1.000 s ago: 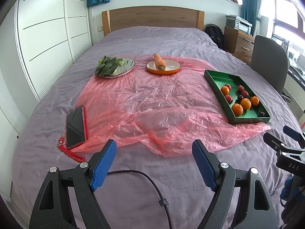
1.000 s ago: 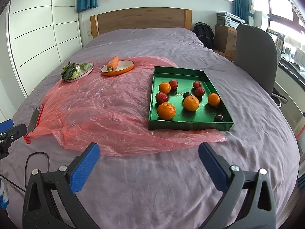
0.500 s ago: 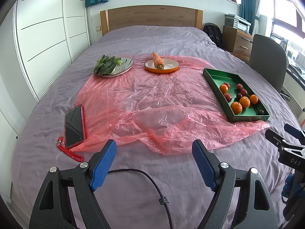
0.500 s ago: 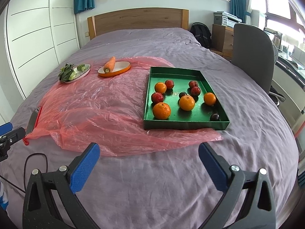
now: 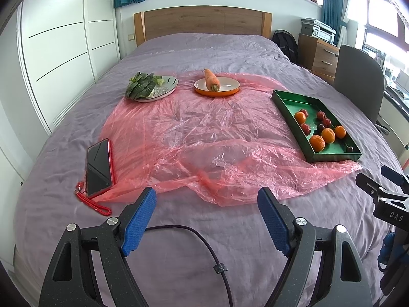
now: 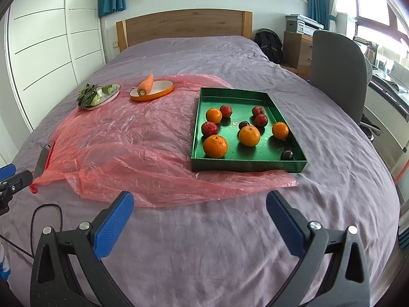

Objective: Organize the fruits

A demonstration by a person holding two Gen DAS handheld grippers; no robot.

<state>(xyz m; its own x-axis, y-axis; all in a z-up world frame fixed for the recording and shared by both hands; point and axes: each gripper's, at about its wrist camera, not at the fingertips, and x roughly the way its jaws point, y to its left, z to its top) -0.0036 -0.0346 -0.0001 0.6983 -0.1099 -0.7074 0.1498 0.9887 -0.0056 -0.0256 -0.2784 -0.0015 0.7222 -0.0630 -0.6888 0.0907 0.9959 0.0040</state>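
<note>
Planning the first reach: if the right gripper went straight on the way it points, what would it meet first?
Probably the purple bedsheet or the near edge of the crumpled pink plastic sheet, before the green rectangular tray of fruit. The open right gripper holds nothing; depth is unclear.

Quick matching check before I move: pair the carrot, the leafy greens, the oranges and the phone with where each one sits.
Things:
1. carrot
2. leafy greens
3. oranges
4. phone

Places:
A. green tray
B. patterned plate
C. bedspread, beside the pink plastic sheet
D. orange-rimmed dish

Pairs: 1-D, 2-B, 3-A, 4-C
</note>
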